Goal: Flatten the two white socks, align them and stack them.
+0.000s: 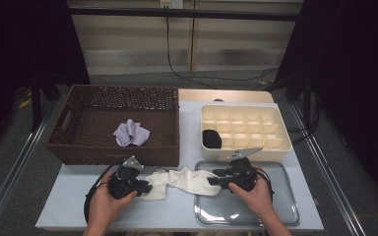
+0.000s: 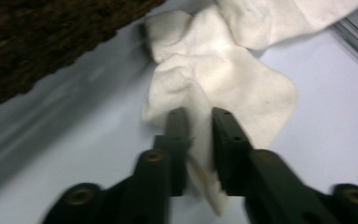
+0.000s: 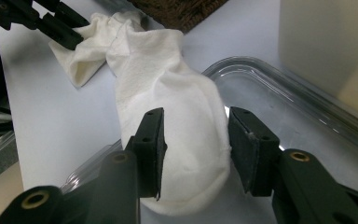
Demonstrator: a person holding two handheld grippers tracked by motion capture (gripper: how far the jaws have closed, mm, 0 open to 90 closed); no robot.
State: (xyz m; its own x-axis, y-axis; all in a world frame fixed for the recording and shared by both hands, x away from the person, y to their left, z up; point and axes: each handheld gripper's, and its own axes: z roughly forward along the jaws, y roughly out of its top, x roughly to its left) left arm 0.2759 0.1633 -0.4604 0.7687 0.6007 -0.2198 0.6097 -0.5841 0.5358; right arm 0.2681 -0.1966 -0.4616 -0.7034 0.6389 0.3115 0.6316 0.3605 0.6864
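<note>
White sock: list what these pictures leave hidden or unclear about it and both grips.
- White sock, high view: both ends hidden under the left gripper and right gripper.
- Left gripper view: motion blur; the jaws stand close around a fold, but real pinching is unclear.
- Right gripper view: the sock's toe is cut off by the bottom edge, beside the clear tray.
- Black item in the divided box, high view: too small to identify.

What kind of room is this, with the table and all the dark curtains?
Probably a lab or recording booth set up for sorting demonstrations: black curtains enclose a pale blue-topped table, where hand-held black grippers work on a white sock beside a brown wicker basket.
</note>
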